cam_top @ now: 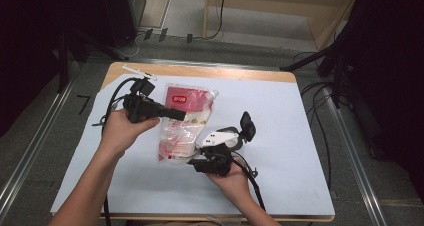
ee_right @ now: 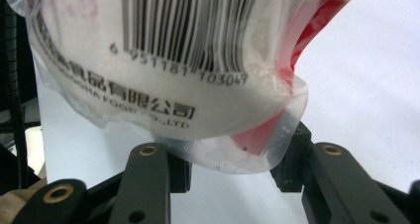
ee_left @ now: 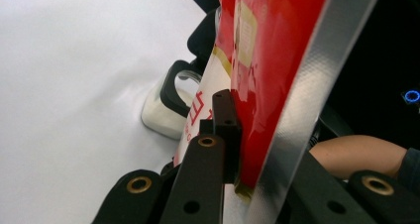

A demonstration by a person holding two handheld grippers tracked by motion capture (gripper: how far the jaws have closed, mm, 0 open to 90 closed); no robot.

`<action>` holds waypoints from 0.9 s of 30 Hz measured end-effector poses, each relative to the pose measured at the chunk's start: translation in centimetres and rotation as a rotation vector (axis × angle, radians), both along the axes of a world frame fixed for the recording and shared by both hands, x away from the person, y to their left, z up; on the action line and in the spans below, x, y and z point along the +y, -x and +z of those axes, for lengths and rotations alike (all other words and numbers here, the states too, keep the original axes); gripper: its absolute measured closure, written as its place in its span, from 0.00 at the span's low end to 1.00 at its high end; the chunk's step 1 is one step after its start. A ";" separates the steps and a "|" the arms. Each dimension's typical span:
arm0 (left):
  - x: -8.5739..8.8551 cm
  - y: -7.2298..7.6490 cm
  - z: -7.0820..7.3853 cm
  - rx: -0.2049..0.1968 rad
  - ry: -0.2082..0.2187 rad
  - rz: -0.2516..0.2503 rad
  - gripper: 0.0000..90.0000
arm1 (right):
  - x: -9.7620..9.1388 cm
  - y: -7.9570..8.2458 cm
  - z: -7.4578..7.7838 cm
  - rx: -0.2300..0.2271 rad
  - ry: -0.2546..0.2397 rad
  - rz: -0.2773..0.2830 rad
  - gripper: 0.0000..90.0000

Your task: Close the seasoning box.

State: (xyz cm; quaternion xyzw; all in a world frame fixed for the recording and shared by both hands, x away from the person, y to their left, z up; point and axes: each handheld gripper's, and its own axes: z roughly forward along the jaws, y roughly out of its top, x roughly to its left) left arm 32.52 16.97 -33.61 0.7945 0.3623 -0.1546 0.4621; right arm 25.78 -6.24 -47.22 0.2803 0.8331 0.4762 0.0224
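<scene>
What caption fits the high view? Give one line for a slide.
Two hand-held tongs lift a red-and-clear pouch over the white table: left tongs pinch its side, right tongs at its bottom edge.

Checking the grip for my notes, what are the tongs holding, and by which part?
The red and clear plastic pouch: left tongs clamp its side edge; right tongs straddle its bottom corner.

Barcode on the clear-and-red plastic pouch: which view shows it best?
The right gripper view: the barcode faces the camera, digits readable. The high view shows the clear-and-red plastic pouch whole, front up; the left gripper view shows its red side edge-on.
</scene>
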 end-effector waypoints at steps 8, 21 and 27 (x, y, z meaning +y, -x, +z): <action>0.1 0.3 0.7 -0.047 -0.001 0.014 1.00 | 0.3 0.1 0.2 0.007 0.031 0.022 0.66; 4.2 -1.3 0.1 -0.030 -0.009 0.176 1.00 | -0.1 -0.4 0.4 0.030 0.031 0.011 0.65; 4.8 -2.8 -1.0 -0.032 -0.019 0.202 1.00 | -0.5 -0.6 0.6 0.025 0.024 0.007 0.63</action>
